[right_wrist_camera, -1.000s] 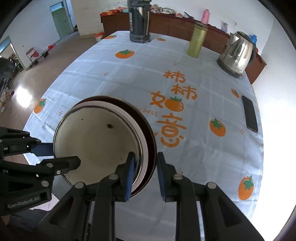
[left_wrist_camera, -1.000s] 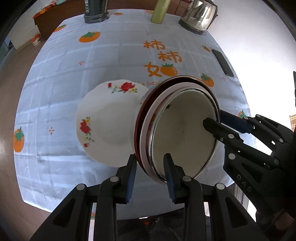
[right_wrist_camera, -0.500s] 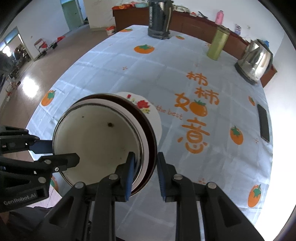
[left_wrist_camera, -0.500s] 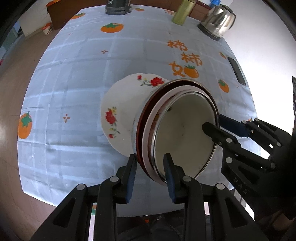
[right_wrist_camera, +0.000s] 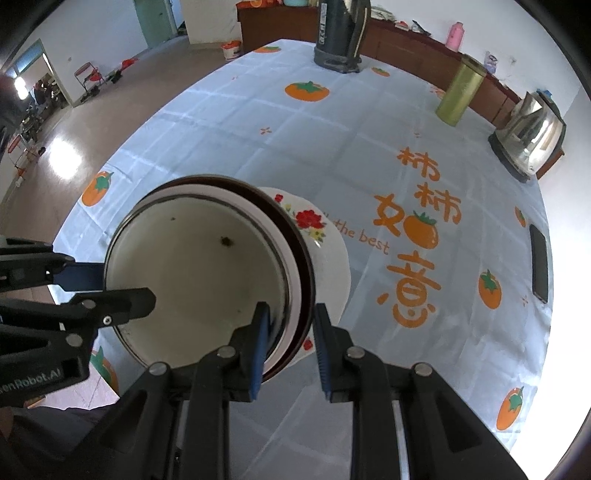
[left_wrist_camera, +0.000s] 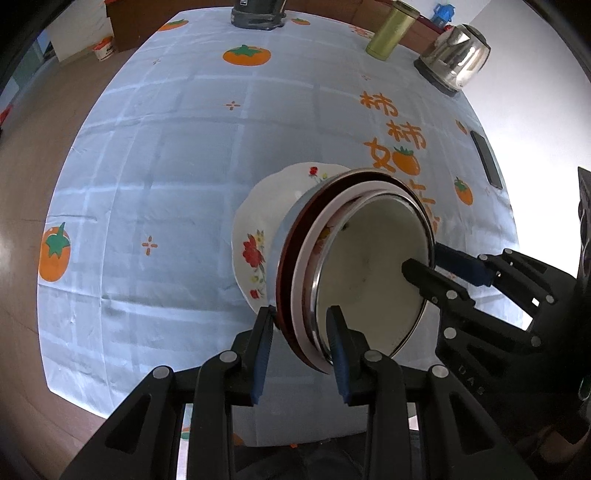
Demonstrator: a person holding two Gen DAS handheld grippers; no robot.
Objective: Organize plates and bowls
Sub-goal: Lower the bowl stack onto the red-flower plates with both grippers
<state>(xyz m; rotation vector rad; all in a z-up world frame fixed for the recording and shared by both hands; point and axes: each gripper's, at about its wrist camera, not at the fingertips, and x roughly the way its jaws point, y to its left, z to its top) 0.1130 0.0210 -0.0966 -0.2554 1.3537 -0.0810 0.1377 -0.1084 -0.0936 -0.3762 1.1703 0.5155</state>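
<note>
Both grippers clamped one nested stack above the flowered plate.

The left gripper (left_wrist_camera: 301, 345) and right gripper (right_wrist_camera: 290, 341) each pinched the rim of the stacked bowls (right_wrist_camera: 199, 273), raised higher than a second earlier over the floral plate (left_wrist_camera: 258, 236) near the table's (left_wrist_camera: 166, 166) front edge.

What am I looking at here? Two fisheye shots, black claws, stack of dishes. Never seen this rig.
No robot: a person holds a handheld gripper in each hand, each with a camera looking along its two fingers. One picture is from the left gripper, the other from the right gripper. Each also shows the other gripper at its edge. Both are shut on the rim of one stack of bowls, from opposite sides, holding it tilted over a flowered plate lying on the tablecloth. At the table's far side stand a kettle, a green canister and a dark flask; a phone lies to the right.
</note>
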